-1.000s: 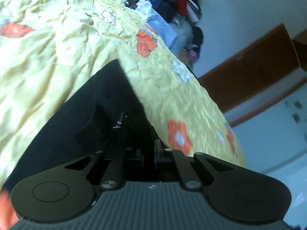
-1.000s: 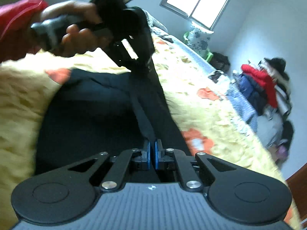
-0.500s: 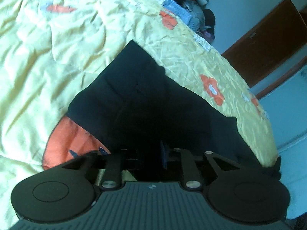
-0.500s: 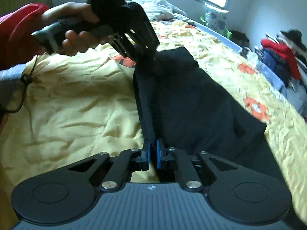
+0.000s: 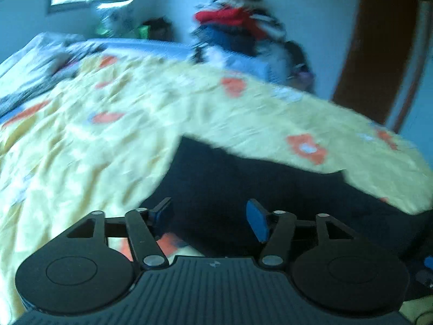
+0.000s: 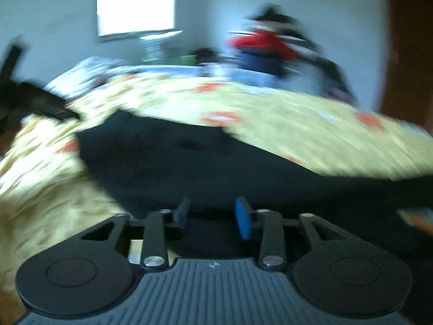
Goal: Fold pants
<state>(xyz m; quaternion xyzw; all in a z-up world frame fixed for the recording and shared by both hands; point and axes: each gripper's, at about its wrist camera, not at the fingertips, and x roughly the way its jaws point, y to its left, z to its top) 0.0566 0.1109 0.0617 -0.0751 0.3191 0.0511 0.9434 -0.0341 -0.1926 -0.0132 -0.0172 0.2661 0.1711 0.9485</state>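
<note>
The black pants [image 5: 270, 189] lie along the bed's [image 5: 81, 149] near edge, directly ahead of both grippers, left [image 5: 208, 216] and right [image 6: 212, 215], whose fingers have just been opening, nothing between them.

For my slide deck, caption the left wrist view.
Open left tool above black pants lying on a yellow floral bedspread.

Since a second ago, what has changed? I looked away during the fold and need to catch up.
Both grippers let go: the left gripper and right gripper, each shut on the black fabric pants before, have just been opening, with nothing pressed between their blue pads. Both views rolled level and now face the window. The pants still lie on the yellow flowered bedspread; the clothes pile stays by the wall.
</note>
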